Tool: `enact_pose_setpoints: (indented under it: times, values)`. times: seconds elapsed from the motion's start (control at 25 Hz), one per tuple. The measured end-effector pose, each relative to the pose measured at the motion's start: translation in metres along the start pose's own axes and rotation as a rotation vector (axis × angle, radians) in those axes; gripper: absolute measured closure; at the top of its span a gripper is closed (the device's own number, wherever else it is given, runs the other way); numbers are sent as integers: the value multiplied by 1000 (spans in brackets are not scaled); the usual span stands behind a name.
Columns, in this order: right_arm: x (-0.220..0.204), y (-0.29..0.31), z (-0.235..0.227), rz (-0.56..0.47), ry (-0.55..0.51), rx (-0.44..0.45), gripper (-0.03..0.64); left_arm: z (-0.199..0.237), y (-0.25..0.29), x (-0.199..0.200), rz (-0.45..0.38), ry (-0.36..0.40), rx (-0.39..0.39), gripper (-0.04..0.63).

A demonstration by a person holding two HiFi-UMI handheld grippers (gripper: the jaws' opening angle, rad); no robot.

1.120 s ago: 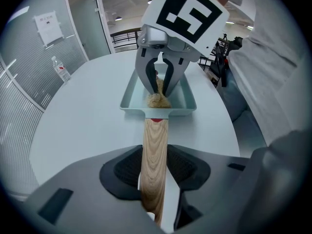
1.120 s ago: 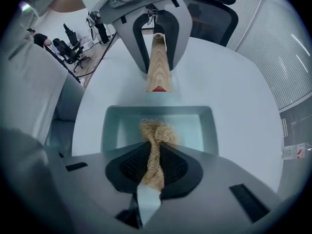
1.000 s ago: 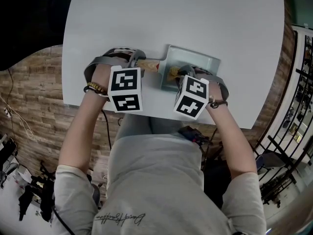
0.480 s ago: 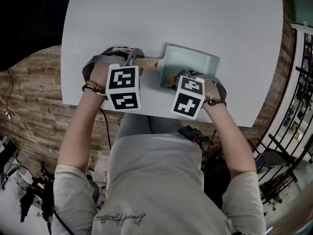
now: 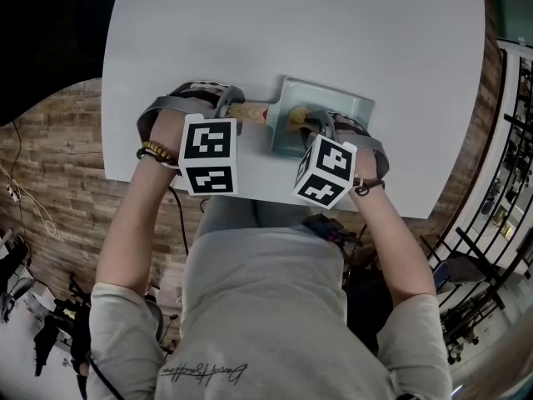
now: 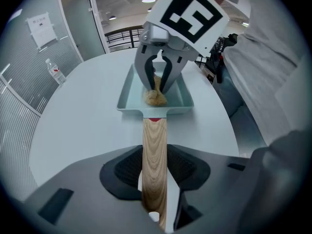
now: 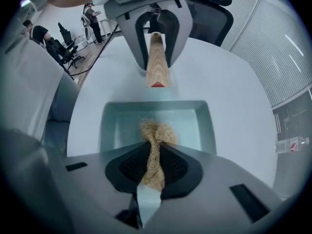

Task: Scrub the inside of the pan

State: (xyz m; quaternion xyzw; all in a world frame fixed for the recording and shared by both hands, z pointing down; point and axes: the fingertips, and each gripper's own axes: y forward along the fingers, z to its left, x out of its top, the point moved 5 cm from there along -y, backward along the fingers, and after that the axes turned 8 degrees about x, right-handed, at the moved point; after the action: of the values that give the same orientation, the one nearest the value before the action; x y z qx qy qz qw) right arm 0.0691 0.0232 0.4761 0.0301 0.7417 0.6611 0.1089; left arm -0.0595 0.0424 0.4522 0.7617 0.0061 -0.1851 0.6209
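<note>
A pale green square pan [image 5: 337, 107] [image 6: 134, 89] [image 7: 187, 126] lies on the white table [image 5: 291, 40]. Its wooden handle [image 5: 248, 112] [image 6: 154, 155] [image 7: 157, 65] points left. My left gripper [image 5: 226, 107] [image 6: 155, 189] is shut on that handle and holds the pan level. A tan fibrous scrubber [image 5: 296, 118] [image 6: 155, 96] [image 7: 155, 145] is pinched in my right gripper [image 5: 321, 125] [image 7: 153, 174]. The scrubber's tuft presses on the pan's floor near the handle side.
The table's near edge [image 5: 250, 192] runs just under both grippers. A small bottle [image 6: 55, 71] [image 7: 291, 144] stands at the table's far side. Office chairs and people [image 7: 63, 38] are beyond the table.
My right gripper with the scrubber has moved away from me and slightly right inside the pan. The left gripper keeps its hold on the handle, almost still.
</note>
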Motion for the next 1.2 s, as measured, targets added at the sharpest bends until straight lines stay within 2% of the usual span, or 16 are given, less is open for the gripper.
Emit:
enact_pose_setpoints:
  times: [0.28,0.6,0.88,1.2]
  values:
    - [-3,-5,-41,2,-23,-127,545,-2,-3,1,-7,-3,-4,436]
    - [-3,-5,-46,-6,-5,-134,546,-2,-2,0,-8,-22,-1,436]
    - [-5,-3,-41,29,-20,-63,546,3,1,-1,-11,-50,3,436]
    - [-10,-1,-13,50,-13,47,546,6,3,-3,-13,-52,11,436]
